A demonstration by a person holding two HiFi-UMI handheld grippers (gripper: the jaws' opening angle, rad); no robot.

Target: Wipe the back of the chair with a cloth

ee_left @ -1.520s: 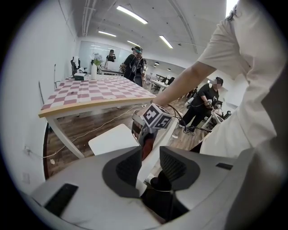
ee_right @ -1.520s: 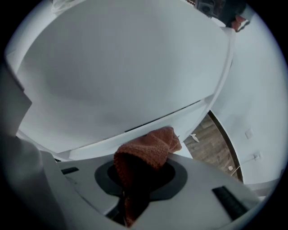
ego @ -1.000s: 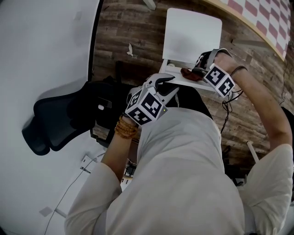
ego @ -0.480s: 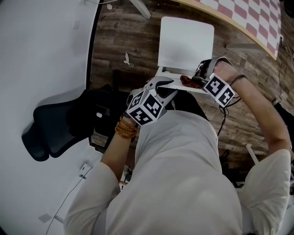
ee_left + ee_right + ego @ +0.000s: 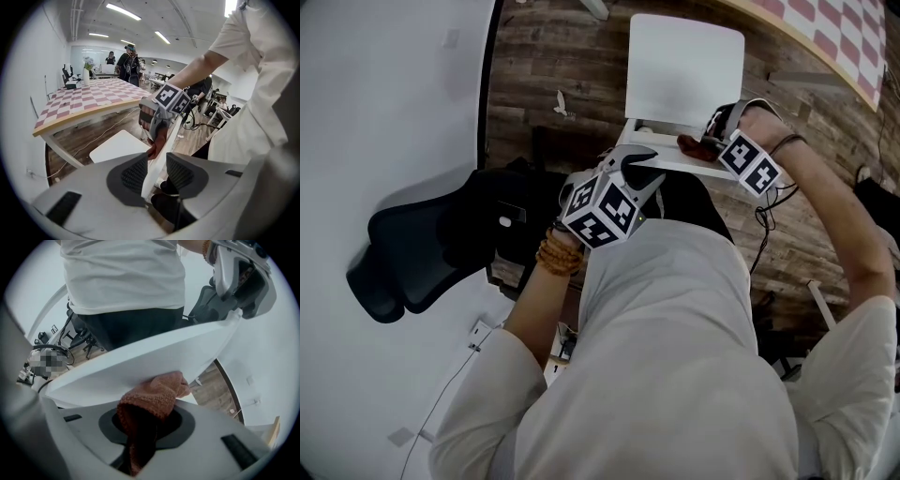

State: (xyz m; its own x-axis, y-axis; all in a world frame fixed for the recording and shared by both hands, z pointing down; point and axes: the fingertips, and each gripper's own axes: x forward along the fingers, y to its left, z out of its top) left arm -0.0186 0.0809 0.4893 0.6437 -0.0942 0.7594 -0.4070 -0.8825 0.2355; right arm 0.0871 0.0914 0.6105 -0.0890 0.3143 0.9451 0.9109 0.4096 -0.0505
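The person leans over a white chair [image 5: 684, 70] on the wooden floor [image 5: 544, 66], a gripper in each hand. The left gripper [image 5: 637, 167] has its jaws partly closed over the top edge of the backrest [image 5: 140, 362] near one corner, pads on either side of the thin white panel. The right gripper [image 5: 705, 141] is clamped on a rust-red knitted cloth [image 5: 157, 392] – the bunched end presses flat against the backrest's surface, further along from the left gripper.
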